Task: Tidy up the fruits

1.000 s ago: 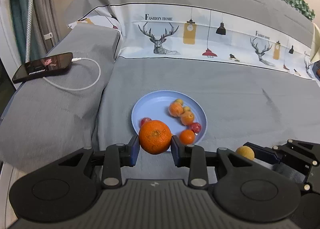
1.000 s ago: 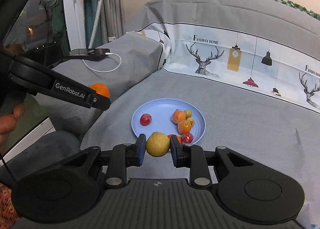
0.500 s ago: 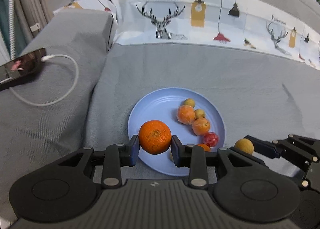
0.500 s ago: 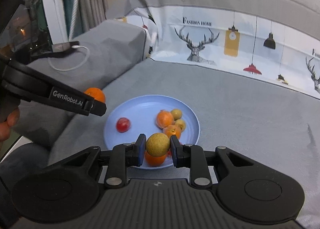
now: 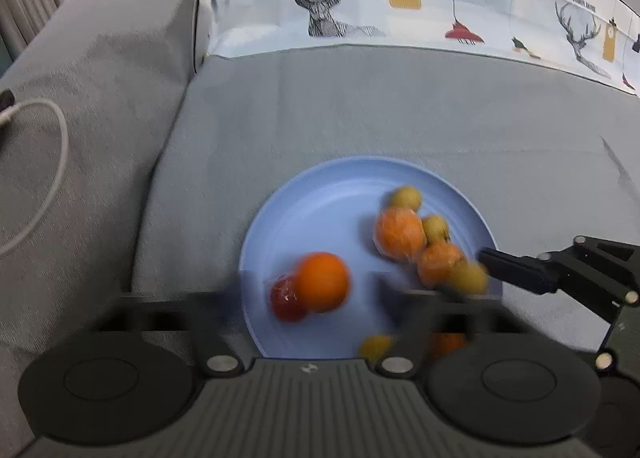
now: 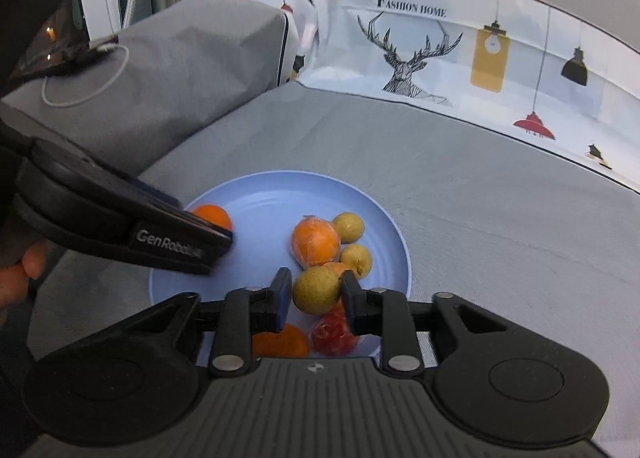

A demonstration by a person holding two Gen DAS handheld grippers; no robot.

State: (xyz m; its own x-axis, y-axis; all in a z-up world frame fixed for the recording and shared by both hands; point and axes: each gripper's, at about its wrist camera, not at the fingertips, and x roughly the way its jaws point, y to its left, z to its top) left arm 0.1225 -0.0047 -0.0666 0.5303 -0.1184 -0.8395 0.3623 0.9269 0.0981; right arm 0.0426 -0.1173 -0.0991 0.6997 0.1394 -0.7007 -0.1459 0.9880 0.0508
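A blue plate [image 5: 320,198] lies on the grey bedspread with several small fruits on it. My left gripper [image 5: 316,298] hangs low over its near left part, jaws blurred and opening wide. The big orange [image 5: 322,282] sits loose between them, next to a red fruit [image 5: 286,298]. My right gripper [image 6: 314,298] is over the plate's near edge, its jaws opening. The yellow-green fruit [image 6: 316,290] is still between them, with a gap at the left pad. An orange [image 6: 316,244], two yellow-green fruits and a red fruit [image 6: 332,334] lie around it.
A grey cushion [image 5: 100,98] with a white charging cable [image 5: 52,162] rises left of the plate. A printed pillow with deer and lamps [image 6: 460,58] stands behind. A hand [image 6: 24,274] holds the left gripper at the left edge. Grey bedspread [image 6: 500,226] stretches to the right.
Both grippers came forward and down over the plate. Their jaws, shut on the orange and the yellow-green fruit before, have spread apart; the orange now sits free.
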